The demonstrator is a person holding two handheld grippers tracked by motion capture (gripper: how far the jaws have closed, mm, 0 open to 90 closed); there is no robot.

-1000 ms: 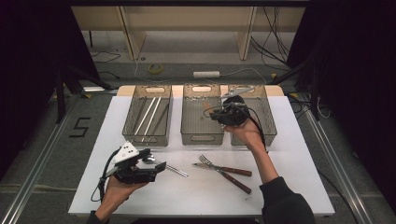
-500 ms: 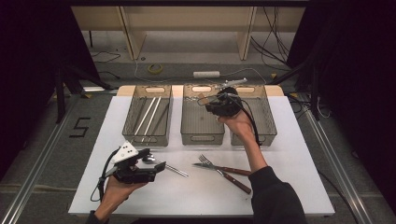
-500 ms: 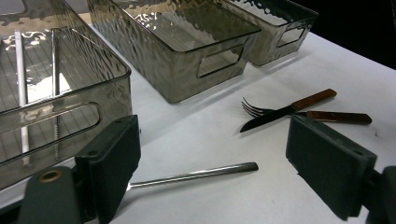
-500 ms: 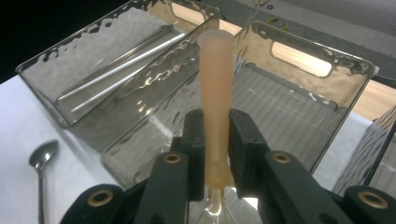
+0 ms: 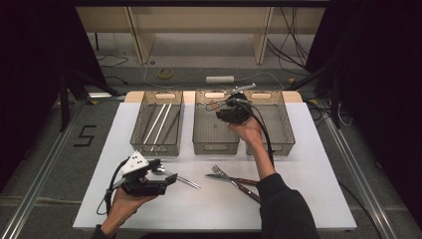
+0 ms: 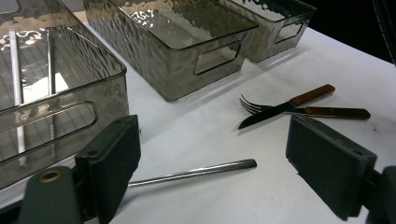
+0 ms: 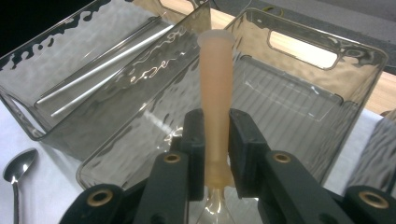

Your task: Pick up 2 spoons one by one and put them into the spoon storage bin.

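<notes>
High view: we take the middle bin (image 5: 215,134) as our landmark. Three smoky, translucent plastic bins with a rippled texture and cut-out handles stand side by side on the white table (image 5: 298,199). The left bin (image 5: 158,125) contains thin, straight metal straws (image 5: 159,123). The bare floor of the middle bin appears empty, though reflections make this hard to confirm. The right bin (image 5: 271,124) shows no contents that we can make out.

The right gripper (image 5: 230,110) hangs over the far half of the middle bin. In the right gripper view, its jaws are clamped on a pale orange, matte, tube-shaped handle (image 7: 215,93) that tapers slightly and has a blunt, rounded end. A clear glassy part shows below the pads. The handle's long axis runs along the jaws, and its free end points away from the camera toward the far rim of the middle bin (image 7: 261,107).

The left gripper (image 5: 166,178) sits in front of the left bin, near the table's front edge. In the left gripper view, its jaws stand wide apart with nothing between the pads. A slim metal spoon (image 6: 191,172) lies on the table just ahead of them. In front of the middle bin, a fork (image 6: 303,111) and a knife (image 6: 285,107), both with brown wooden handles, lie crossed.
</notes>
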